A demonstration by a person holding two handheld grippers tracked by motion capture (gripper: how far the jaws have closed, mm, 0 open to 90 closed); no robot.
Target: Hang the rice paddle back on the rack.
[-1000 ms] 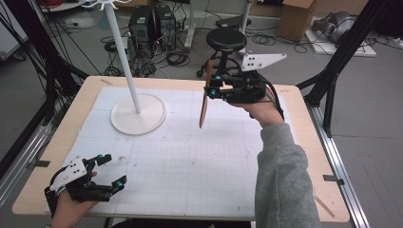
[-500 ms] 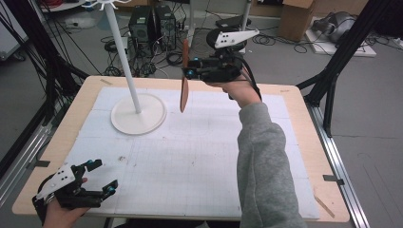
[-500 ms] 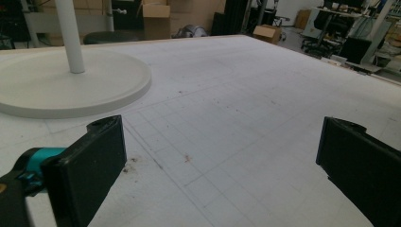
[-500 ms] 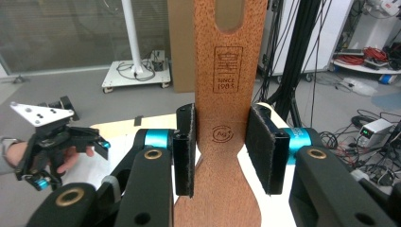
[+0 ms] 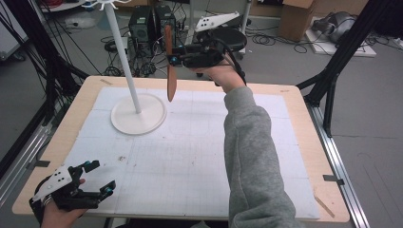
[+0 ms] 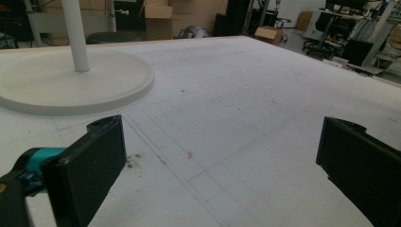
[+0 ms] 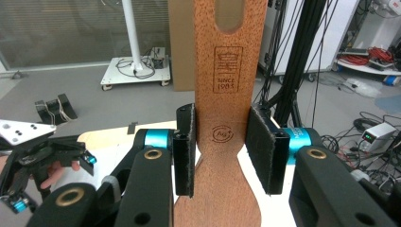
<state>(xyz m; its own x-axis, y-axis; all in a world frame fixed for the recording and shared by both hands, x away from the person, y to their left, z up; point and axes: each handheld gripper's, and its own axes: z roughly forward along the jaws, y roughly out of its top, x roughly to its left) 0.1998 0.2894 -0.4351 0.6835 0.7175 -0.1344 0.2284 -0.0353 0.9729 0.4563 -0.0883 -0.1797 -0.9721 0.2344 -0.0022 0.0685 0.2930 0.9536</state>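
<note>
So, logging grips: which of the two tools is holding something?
The right tool, raised beyond the table's far edge, clamps the brown wooden spatula; the left tool is open.

We see the wooden spatula (image 7: 222, 118) upright between the right gripper's (image 7: 222, 151) jaws; the stand (image 6: 71, 75) sits on the counter (image 6: 246, 94) ahead-left of the left gripper's (image 6: 217, 165) jaws.

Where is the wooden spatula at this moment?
In the high view the wooden spatula hangs upright in the right gripper, above the table's far edge, just right of the white stand.
</note>
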